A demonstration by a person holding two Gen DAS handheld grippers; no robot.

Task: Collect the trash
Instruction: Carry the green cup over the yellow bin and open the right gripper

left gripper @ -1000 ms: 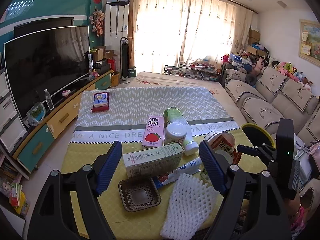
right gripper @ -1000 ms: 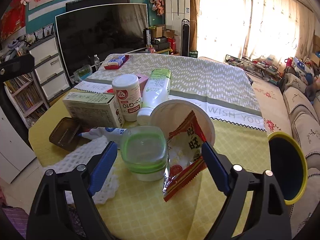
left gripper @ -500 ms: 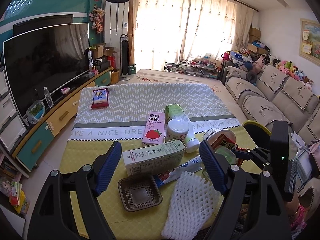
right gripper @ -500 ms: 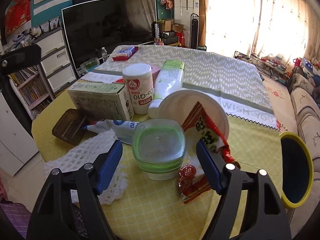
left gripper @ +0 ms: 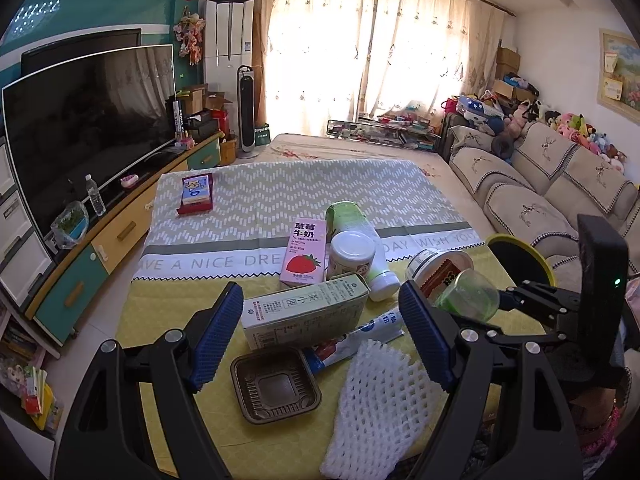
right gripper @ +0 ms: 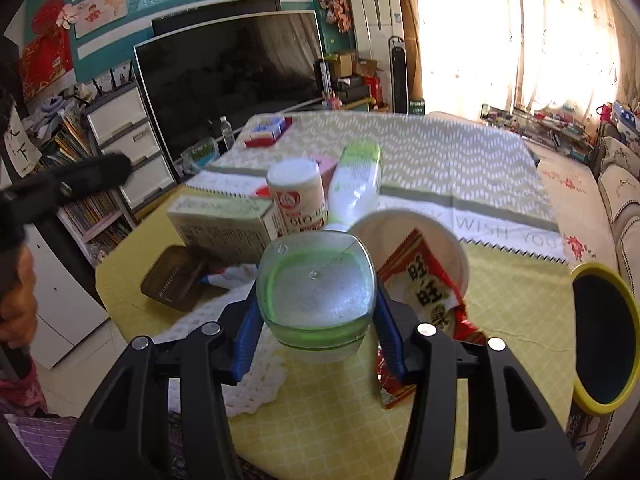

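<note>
A clear green plastic cup [right gripper: 316, 288] sits between the blue pads of my right gripper [right gripper: 316, 312], tilted toward the camera and off the yellow cloth; the jaws are closing and the pads press its sides. The left wrist view shows the same cup [left gripper: 468, 296] held at the right. Behind it lies a paper bowl [right gripper: 400, 232] with a red snack wrapper [right gripper: 424, 280]. My left gripper [left gripper: 320, 296] hangs open over a pale carton [left gripper: 304, 316], a brown tray [left gripper: 276, 386], a tube [left gripper: 372, 328] and a white foam net [left gripper: 380, 404].
A strawberry milk box [left gripper: 302, 256], a white jar [left gripper: 352, 254] and a green-white bottle [left gripper: 344, 216] stand mid-table. A yellow-rimmed bin [right gripper: 604, 336] sits off the table's right edge. A small box [left gripper: 196, 194] lies far left. A sofa runs along the right, a TV along the left.
My right gripper moved in around the green cup, narrowed its jaws onto it and tipped it up off the cloth. The left gripper stayed where it was, open.
</note>
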